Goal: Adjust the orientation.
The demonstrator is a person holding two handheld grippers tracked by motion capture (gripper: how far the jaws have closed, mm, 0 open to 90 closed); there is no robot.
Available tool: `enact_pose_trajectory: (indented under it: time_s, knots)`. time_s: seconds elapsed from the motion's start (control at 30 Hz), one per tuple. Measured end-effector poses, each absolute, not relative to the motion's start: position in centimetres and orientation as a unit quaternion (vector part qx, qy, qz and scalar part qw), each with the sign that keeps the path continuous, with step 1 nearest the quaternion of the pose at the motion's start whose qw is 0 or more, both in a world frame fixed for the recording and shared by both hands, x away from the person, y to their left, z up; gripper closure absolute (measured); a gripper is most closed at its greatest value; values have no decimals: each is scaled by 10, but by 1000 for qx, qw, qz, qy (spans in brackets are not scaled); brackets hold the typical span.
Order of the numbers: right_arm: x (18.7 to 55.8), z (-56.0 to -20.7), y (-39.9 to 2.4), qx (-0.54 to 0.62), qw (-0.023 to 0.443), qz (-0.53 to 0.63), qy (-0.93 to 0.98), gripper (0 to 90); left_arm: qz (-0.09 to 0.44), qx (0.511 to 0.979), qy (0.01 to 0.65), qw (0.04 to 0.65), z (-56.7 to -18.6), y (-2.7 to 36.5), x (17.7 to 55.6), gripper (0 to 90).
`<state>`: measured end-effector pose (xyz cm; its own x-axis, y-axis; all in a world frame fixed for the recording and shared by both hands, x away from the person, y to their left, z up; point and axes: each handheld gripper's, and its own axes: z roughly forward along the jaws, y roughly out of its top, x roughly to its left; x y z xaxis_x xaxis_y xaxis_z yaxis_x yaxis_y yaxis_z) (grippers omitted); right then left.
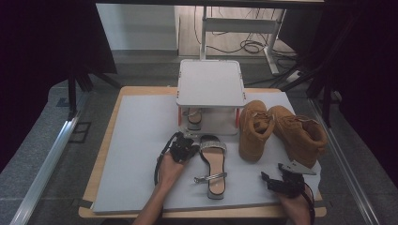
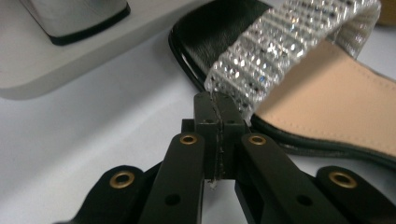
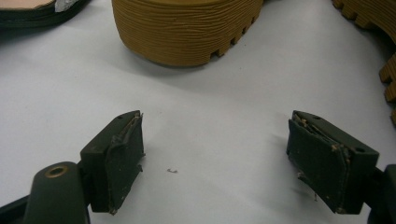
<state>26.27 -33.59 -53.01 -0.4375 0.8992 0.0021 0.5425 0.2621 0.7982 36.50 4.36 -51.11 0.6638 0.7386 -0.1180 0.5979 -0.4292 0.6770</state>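
Observation:
A black sandal (image 1: 215, 169) with a rhinestone strap (image 1: 212, 146) lies on the white mat (image 1: 136, 154), toe toward the far side. My left gripper (image 1: 188, 149) is at the strap's left end. In the left gripper view its jaws (image 2: 215, 105) are closed together, with the strap's (image 2: 280, 46) glittering edge pinched at their tips. The sandal's tan insole (image 2: 336, 102) runs off to the right. My right gripper (image 1: 274, 180) rests near the mat's front right corner. Its jaws (image 3: 215, 154) stand open over bare mat with nothing between them.
A white two-level stand (image 1: 211, 82) sits at the back centre, with a second sandal (image 1: 194, 117) on its lower level. Two tan boots (image 1: 255, 129) (image 1: 300, 133) stand to the right of the sandal. One boot's ribbed sole (image 3: 187, 28) lies just ahead of the right gripper.

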Motion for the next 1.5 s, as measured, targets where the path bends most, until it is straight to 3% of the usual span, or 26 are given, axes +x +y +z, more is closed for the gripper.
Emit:
enact_pose_trajectory:
  time_s: [1.5]
  knots:
    - [262, -530, -336, 475, 237, 379, 758, 196, 64, 851, 372, 365, -512, -8, 389, 898]
